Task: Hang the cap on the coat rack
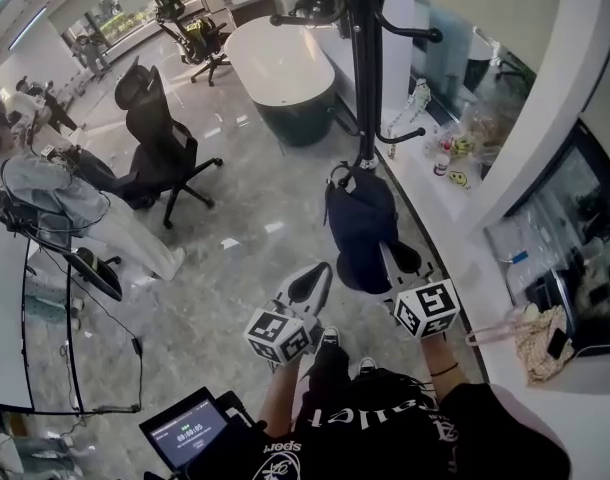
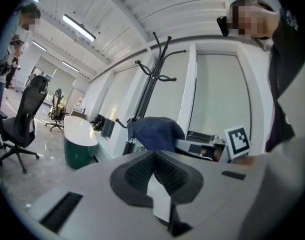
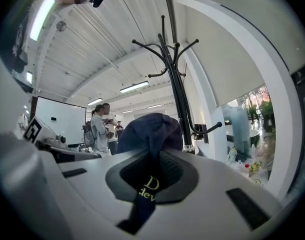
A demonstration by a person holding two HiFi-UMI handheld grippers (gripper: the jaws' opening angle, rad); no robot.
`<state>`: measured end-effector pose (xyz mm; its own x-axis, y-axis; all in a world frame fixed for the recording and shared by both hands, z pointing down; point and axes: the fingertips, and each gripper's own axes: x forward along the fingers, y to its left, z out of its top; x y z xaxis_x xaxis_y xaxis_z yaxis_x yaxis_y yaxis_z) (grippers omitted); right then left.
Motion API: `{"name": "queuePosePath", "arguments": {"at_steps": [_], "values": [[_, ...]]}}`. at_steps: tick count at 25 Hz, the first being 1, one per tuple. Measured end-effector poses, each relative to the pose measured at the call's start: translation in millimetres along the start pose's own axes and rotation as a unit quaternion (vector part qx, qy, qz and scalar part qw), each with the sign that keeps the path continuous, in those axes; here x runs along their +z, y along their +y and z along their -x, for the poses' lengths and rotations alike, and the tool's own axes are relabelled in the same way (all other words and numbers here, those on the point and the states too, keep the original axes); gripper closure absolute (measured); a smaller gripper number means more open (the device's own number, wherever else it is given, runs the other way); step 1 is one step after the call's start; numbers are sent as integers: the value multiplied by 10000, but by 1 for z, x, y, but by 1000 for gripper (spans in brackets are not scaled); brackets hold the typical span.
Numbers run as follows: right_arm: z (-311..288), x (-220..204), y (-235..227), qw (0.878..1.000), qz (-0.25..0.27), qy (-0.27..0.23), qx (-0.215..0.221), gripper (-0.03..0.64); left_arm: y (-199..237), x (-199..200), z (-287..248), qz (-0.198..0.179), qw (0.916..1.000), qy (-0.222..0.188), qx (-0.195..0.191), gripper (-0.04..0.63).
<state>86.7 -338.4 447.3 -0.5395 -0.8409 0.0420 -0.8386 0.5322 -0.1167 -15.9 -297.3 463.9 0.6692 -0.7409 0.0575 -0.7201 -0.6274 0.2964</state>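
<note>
A navy cap [image 1: 357, 218] hangs in the air just in front of the black coat rack [image 1: 363, 78], below its lowest hooks. My right gripper [image 1: 397, 258] is shut on the cap's lower edge. In the right gripper view, navy cloth with gold letters [image 3: 148, 186] runs between the jaws, and the cap's crown [image 3: 150, 131] rises ahead with the coat rack [image 3: 175, 84] behind it. My left gripper [image 1: 310, 280] is just left of the cap, shut and empty. The left gripper view has the cap [image 2: 155, 133] beyond the closed left gripper [image 2: 153, 156], beside the coat rack [image 2: 147, 91].
A black office chair [image 1: 160, 143] stands on the glossy floor to the left. A seated person [image 1: 55, 193] is further left. A white and green tub [image 1: 285, 78] sits behind the rack. A white counter [image 1: 485, 268] with small items runs along the right. A tablet [image 1: 185, 430] is at bottom left.
</note>
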Motion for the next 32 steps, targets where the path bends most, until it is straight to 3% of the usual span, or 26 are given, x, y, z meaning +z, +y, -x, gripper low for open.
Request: {"name": "queuePosePath", "arguments": {"at_steps": [9,21,32], "values": [[-29,-39,-9,9974,-207,561,-414,592,40,9,-14,7,9995,179,-262,589],[-60,-92,-25,9869,-213,1297,-940,592,85,22,-29,-2,9989,112,-465,589],[-66,-120,-30,9801,-191,1720,-976,591,81,20,-46,12,9968,209,-775,589]]}}
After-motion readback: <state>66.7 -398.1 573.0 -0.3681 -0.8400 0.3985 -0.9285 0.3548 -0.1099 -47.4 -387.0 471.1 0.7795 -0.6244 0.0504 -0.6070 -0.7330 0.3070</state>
